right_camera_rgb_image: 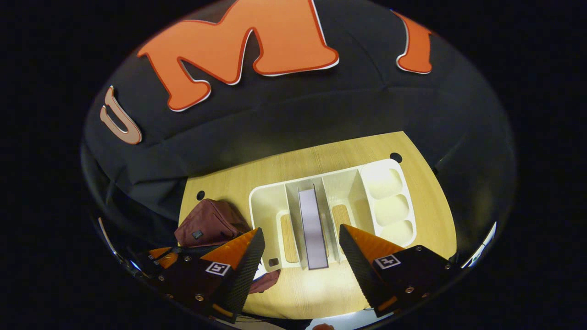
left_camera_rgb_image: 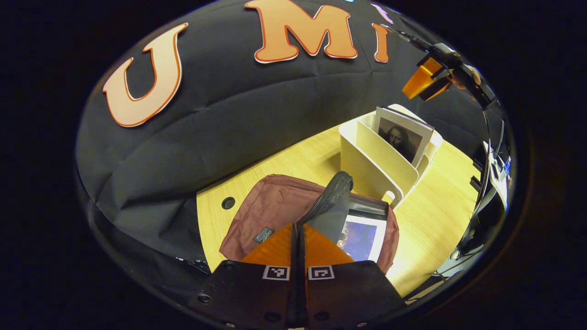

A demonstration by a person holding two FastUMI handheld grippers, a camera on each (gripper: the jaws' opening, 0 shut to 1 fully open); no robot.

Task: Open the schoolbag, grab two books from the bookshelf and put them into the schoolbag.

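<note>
Our left claw [left_camera_rgb_image: 298, 233] pinches the maroon fabric schoolbag's [left_camera_rgb_image: 275, 206] flap; our right claw [right_camera_rgb_image: 300, 245] gapes above the white plastic bookshelf's [right_camera_rgb_image: 270, 201] upright grey book [right_camera_rgb_image: 312, 229].

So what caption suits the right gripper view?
Open hand-held gripper above the rack, aligned with its one book.

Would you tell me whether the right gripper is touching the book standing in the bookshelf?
Apart. In the right gripper view, the right gripper is open, its fingers either side of the book in the white bookshelf, with shelf floor visible between each finger and the book.
</note>
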